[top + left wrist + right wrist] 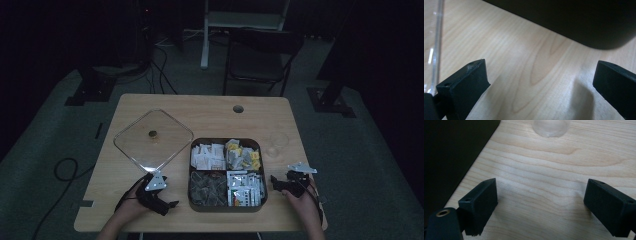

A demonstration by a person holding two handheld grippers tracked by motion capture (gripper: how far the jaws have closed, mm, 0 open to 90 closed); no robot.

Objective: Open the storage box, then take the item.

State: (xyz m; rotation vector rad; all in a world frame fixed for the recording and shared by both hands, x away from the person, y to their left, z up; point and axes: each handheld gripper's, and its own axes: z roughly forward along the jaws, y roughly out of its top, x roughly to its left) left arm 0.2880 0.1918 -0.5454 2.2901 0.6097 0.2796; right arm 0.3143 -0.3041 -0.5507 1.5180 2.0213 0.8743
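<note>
Left gripper (167,205), jaws apart, rests just below the clear lid (153,138), nearer than the right gripper (275,182), likewise spread

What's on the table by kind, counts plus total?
Dark divided tray: 1
Clear square lid with a knob: 1
Clear glass: 1
Handheld grippers, left gripper and right gripper, jaws open: 2
Total: 5
</note>
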